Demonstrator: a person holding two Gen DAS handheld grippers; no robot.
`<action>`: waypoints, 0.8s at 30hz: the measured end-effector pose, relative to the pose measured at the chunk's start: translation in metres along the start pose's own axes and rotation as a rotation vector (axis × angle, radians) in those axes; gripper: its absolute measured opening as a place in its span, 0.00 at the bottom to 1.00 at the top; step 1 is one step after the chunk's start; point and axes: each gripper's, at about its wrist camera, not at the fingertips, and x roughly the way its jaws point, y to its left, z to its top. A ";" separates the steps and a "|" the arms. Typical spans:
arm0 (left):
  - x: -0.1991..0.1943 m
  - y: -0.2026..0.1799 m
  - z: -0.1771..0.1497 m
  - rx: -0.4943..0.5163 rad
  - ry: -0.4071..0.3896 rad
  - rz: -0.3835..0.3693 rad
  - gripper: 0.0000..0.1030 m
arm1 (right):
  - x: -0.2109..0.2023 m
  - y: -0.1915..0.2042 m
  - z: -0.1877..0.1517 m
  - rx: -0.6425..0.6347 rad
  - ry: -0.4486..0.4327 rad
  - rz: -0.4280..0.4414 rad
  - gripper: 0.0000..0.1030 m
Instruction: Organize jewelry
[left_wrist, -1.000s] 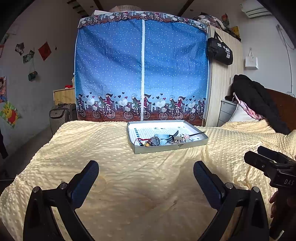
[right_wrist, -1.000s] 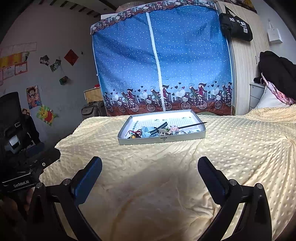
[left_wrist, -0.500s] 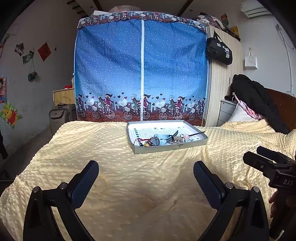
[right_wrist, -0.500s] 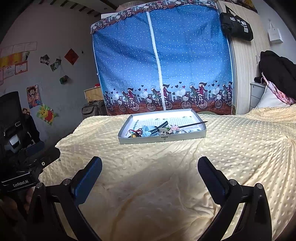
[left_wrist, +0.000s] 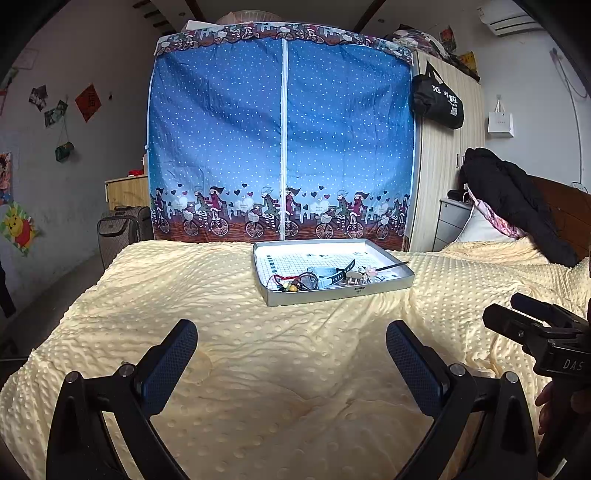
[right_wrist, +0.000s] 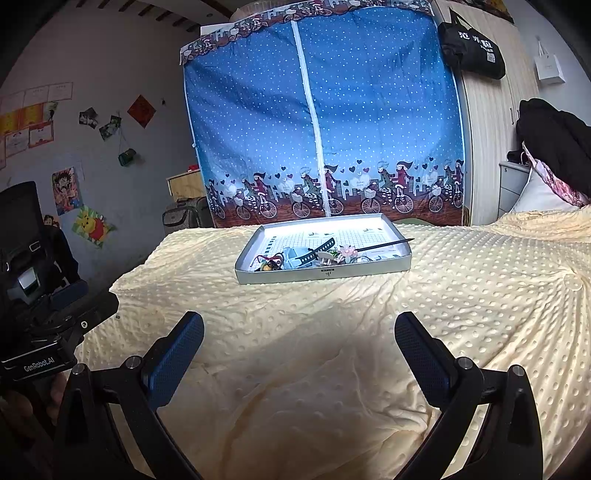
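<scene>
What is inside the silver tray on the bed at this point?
The silver tray holds a jumbled heap near its front wall: a light-blue watch, a pink flower piece, a red cord and a thin dark stick. The front wall and overlap hide the smaller pieces.

Your right gripper (right_wrist: 299, 354) hovers over the yellow dotted blanket (right_wrist: 480, 295), its blue-padded fingers (right_wrist: 173, 358) spread wide with nothing between them. Well ahead sits the silver tray (right_wrist: 325, 274), jewelry (right_wrist: 306, 255) heaped along its near edge and a thin dark stick (right_wrist: 384, 244) resting on the right rim. Your left gripper (right_wrist: 55, 317) shows at the left edge
</scene>
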 end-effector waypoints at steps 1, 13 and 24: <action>0.000 0.000 0.000 0.001 0.000 0.000 1.00 | 0.001 0.000 -0.001 0.001 0.001 0.000 0.99; 0.000 -0.001 0.000 0.002 -0.001 0.000 1.00 | 0.003 0.000 -0.003 0.005 0.008 -0.004 0.99; -0.001 -0.001 0.000 0.003 0.000 0.001 1.00 | 0.006 0.000 -0.008 0.014 0.019 -0.007 0.99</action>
